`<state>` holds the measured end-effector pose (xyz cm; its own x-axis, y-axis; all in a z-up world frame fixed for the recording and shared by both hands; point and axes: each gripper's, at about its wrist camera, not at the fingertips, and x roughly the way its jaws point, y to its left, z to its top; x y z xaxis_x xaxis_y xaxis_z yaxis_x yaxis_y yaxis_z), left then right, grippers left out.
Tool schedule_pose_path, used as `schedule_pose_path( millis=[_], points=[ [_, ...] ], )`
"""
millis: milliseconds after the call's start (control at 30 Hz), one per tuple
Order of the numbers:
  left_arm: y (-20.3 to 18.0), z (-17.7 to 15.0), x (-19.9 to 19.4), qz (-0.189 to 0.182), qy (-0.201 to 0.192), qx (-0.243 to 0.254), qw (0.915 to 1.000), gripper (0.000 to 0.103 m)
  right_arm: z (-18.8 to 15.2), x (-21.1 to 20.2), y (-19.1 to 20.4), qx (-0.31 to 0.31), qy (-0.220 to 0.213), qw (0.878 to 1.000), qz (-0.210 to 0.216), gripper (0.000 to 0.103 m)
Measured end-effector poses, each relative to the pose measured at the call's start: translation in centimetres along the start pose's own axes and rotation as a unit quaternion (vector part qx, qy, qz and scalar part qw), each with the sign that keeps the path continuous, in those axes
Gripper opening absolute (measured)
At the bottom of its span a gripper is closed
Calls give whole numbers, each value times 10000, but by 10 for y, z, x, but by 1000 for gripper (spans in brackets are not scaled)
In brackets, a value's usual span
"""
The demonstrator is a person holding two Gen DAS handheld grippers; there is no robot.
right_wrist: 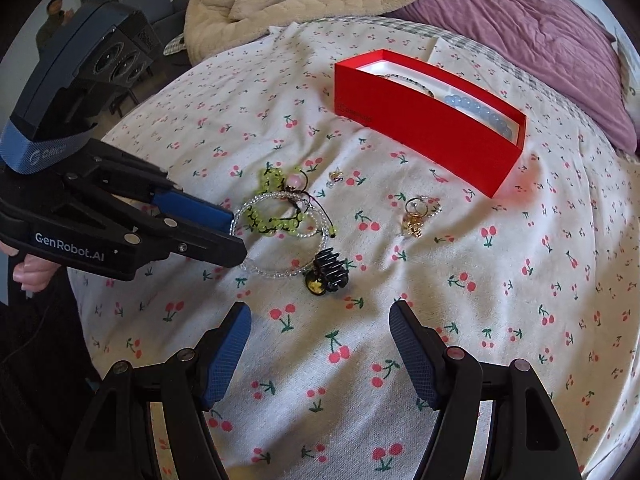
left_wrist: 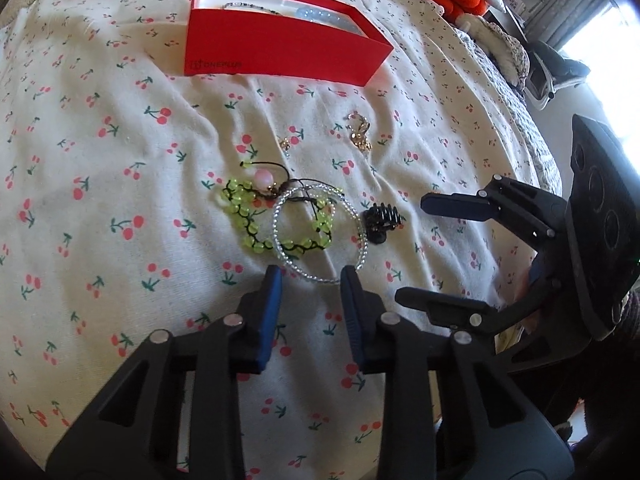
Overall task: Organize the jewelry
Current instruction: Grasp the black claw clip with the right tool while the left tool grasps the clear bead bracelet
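On the white cherry-print bedsheet (left_wrist: 100, 208) a clear beaded bracelet (left_wrist: 320, 236) overlaps a green-beaded black-cord bracelet (left_wrist: 256, 216) beside a black claw hair clip (right_wrist: 330, 268), the left gripper (left_wrist: 310, 280) parted at its rim, the right gripper (right_wrist: 320, 320) wide apart nearby, short of the red cardboard box (right_wrist: 428, 136).

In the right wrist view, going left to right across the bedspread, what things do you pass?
Left gripper → green bead bracelet → black hair claw → gold earrings → red box.
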<state>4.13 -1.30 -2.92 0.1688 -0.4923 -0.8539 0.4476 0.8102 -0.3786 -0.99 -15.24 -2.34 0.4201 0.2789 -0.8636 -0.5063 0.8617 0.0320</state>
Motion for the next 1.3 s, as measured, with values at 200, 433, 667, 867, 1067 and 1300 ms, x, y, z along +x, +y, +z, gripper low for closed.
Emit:
schedule_pose_path(
  millis=[200, 433, 667, 867, 1067, 1300],
  points=[
    [-1, 5, 1, 57, -38, -62, 10000, 15, 7, 1, -4, 83, -152, 9998, 14, 63],
    [-5, 8, -4, 156, -143, 33, 9998, 6, 12, 10, -4, 9, -56, 10000, 35, 35],
    [-5, 8, -12, 414, -264, 58, 9988, 5, 10, 7, -2, -41, 2, 9999, 158, 32],
    [3, 8, -26, 478, -360, -88, 9982, 4, 8, 6, -8, 98, 51, 9998, 172, 32],
    [6, 9, -35, 506, -455, -163, 9975, 4, 11, 14, -5, 48, 111, 9998, 143, 32],
    [6, 12, -38, 542, -507, -171, 9971, 4, 18, 18, -2, -13, 75, 9998, 178, 27]
  ],
)
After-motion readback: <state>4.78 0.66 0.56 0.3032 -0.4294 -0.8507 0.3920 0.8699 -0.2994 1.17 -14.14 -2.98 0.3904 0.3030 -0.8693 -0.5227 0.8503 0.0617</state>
